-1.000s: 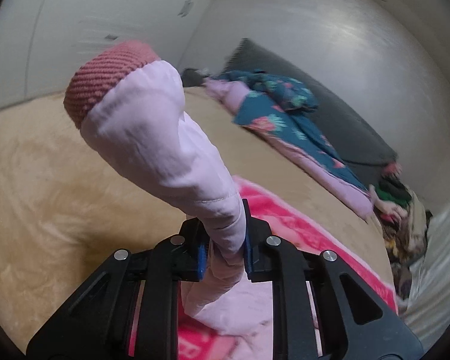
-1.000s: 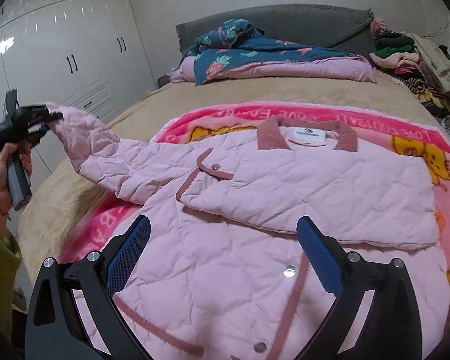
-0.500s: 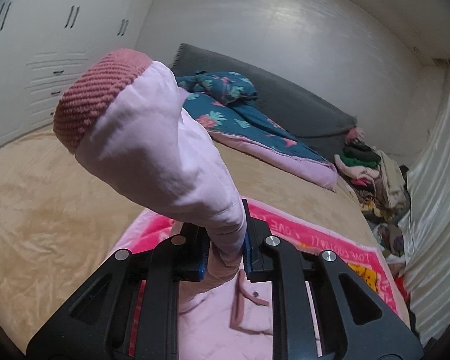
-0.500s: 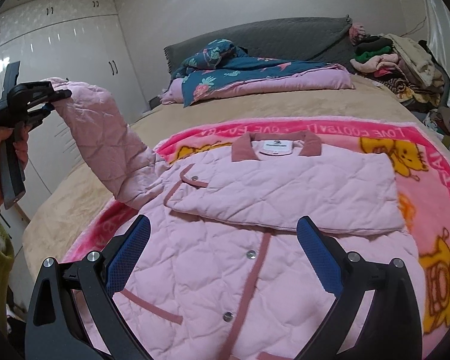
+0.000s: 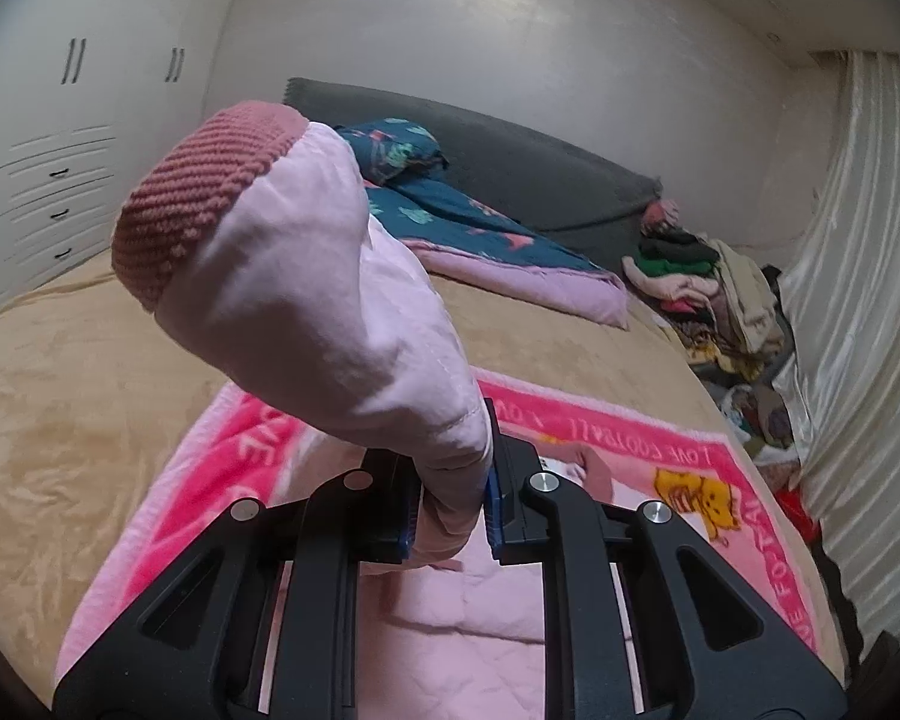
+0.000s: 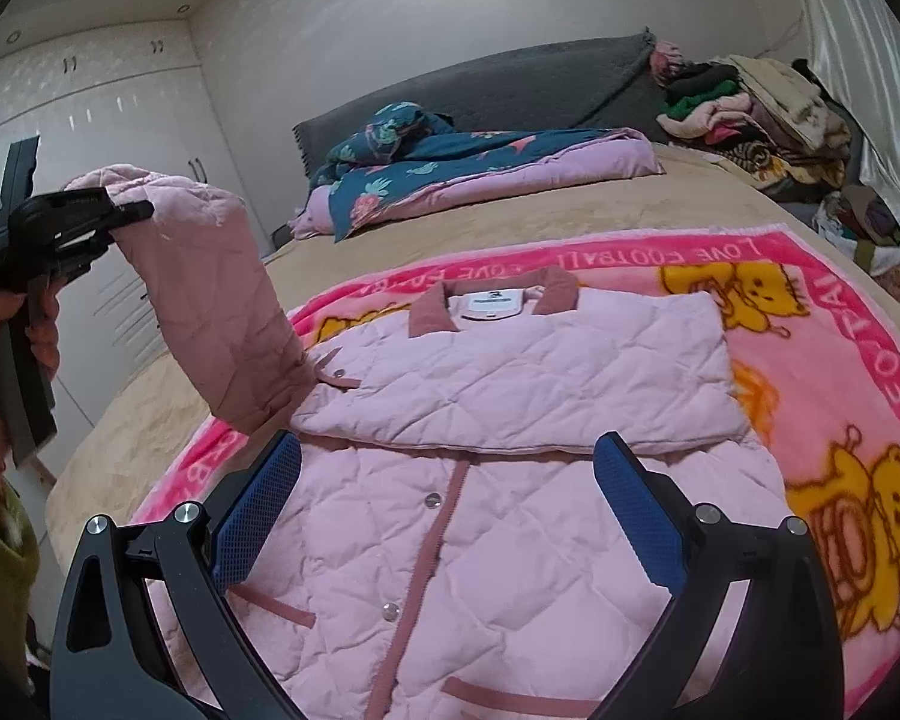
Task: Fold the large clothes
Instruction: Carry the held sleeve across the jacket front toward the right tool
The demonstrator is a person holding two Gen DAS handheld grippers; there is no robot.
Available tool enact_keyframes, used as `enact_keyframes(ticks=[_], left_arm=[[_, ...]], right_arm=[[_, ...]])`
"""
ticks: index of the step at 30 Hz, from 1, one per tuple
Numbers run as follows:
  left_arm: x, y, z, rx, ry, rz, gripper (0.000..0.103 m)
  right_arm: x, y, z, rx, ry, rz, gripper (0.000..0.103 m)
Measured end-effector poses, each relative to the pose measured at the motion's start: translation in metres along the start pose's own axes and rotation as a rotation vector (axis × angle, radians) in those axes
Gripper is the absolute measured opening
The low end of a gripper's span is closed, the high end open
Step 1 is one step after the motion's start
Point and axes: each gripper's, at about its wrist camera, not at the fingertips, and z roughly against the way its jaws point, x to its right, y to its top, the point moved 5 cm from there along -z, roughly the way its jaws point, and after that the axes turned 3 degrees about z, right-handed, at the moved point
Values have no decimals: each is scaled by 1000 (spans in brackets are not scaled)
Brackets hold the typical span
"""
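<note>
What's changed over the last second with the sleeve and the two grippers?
The left gripper, still shut on the pink sleeve, has carried it up and inward toward the jacket. The sleeve now stands steeply instead of stretching outward. The right gripper stays open and empty above the jacket; the other sleeve remains folded across the chest.

Pale pink quilted jacket [image 6: 510, 480] with a dusty-rose collar, placket and ribbed cuff [image 5: 204, 198]. Under it, a hot-pink blanket [image 6: 840, 372] with yellow cartoon bears. At twelve o'clock, a teal floral quilt [image 6: 450, 162] backed in lilac; tan bedspread [image 6: 510, 216].
</note>
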Motion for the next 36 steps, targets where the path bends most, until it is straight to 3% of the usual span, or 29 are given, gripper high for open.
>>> enact_keyframes(ticks=[8,21,27,36], left_arm=[[34,-19,-13,-41,-35,-77,9],[83,-72,-35,-117,-167,-206,9],[100,-101,-50,-158,-238,-241,9],[112,-141,-71,-227,-265,-253,10]], right_arm=[[26,-9,3,0,-53,-36,97],[61,-25,8,3,-93,-117,97],[79,-35,9,-6,-127,-153,97],[109,-50,8,-14,-178,-225,97]])
